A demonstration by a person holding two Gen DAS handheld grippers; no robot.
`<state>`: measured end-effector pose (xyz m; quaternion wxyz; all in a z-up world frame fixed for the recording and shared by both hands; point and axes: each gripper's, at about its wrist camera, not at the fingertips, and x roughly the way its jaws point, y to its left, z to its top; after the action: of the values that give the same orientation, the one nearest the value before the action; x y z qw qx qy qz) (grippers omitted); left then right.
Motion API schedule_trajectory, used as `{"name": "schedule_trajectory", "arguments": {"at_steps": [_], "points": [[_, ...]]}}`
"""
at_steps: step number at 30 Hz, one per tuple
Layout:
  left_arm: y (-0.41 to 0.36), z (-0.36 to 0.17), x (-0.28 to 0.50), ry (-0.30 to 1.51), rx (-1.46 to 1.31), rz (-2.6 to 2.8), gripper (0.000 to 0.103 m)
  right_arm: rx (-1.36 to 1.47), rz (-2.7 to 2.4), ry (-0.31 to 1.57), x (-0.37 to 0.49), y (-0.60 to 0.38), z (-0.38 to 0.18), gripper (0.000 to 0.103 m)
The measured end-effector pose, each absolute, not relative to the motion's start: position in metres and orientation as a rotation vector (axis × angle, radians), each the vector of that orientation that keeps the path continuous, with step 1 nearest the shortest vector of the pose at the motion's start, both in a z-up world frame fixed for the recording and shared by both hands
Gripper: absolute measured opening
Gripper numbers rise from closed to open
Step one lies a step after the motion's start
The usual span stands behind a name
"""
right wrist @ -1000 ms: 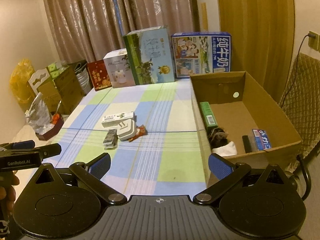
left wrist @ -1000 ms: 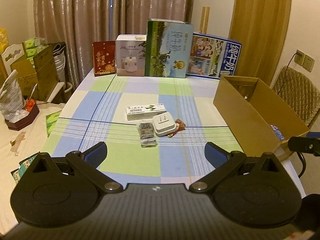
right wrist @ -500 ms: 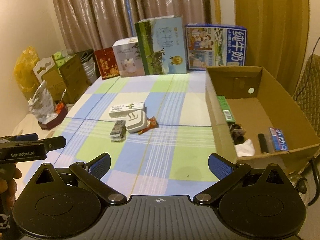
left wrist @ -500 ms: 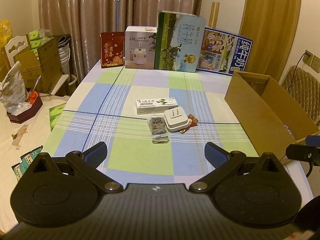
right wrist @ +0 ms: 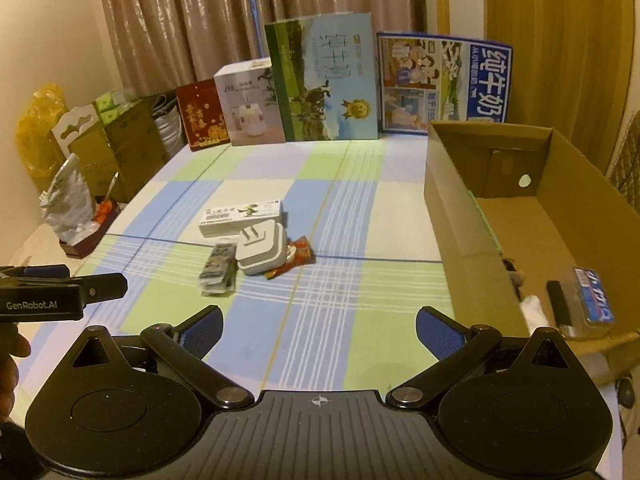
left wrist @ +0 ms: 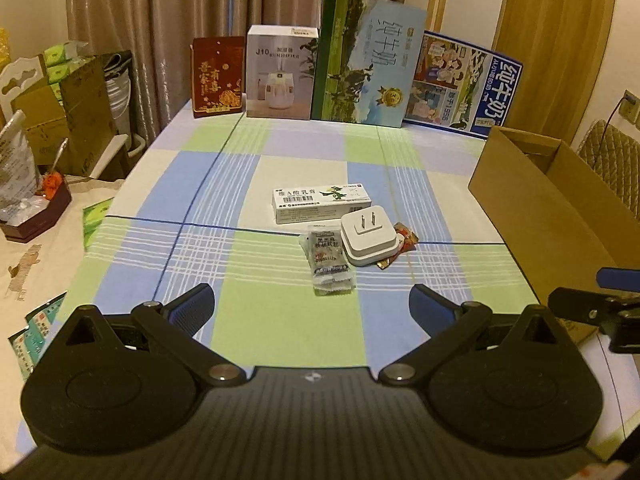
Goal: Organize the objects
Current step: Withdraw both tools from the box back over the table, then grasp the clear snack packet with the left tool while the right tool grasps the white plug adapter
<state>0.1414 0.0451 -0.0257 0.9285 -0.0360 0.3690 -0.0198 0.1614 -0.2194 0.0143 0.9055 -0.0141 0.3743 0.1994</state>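
Near tabletop (left wrist: 280, 320) bare up to small central clutter around white plug adapter (left wrist: 368, 236); cardboard box (left wrist: 532, 216) walls right side, cartons (left wrist: 364, 60) block far edge.

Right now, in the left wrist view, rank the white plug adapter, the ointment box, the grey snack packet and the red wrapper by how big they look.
1. Ointment box
2. White plug adapter and grey snack packet: similar, unranked
3. Red wrapper, partly hidden
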Motion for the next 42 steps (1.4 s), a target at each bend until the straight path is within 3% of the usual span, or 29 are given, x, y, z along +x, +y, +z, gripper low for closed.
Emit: {"name": "schedule_trajectory", "arguments": {"at_steps": [4,8,12,16,21,24,28,42], "points": [[0.043,-0.041,0.166,0.774,-0.060,-0.058,0.102,-0.039,0.414,0.783,0.185,-0.213,-0.001,0.097],[0.039,-0.060,0.190,0.785,-0.033,-0.079,0.101,-0.042,0.414,0.810,0.211,-0.207,-0.019,0.084],[0.036,-0.081,0.214,0.804,-0.012,-0.106,0.098,-0.037,0.417,0.825,0.234,-0.200,-0.034,0.083],[0.038,-0.100,0.238,0.835,-0.009,-0.126,0.075,-0.048,0.425,0.836,0.251,-0.195,-0.046,0.082],[0.039,-0.119,0.264,0.869,-0.028,-0.151,0.071,-0.063,0.435,0.837,0.268,-0.189,-0.051,0.082],[0.037,-0.127,0.275,0.892,-0.017,-0.169,0.063,-0.083,0.448,0.825,0.274,-0.184,-0.053,0.082],[0.038,-0.132,0.281,0.914,-0.003,-0.186,0.034,-0.096,0.467,0.834,0.282,-0.176,-0.060,0.082],[0.087,-0.129,0.273,0.905,-0.008,-0.100,0.032,-0.151,0.590,0.780,0.293,-0.114,-0.084,0.082]]}}
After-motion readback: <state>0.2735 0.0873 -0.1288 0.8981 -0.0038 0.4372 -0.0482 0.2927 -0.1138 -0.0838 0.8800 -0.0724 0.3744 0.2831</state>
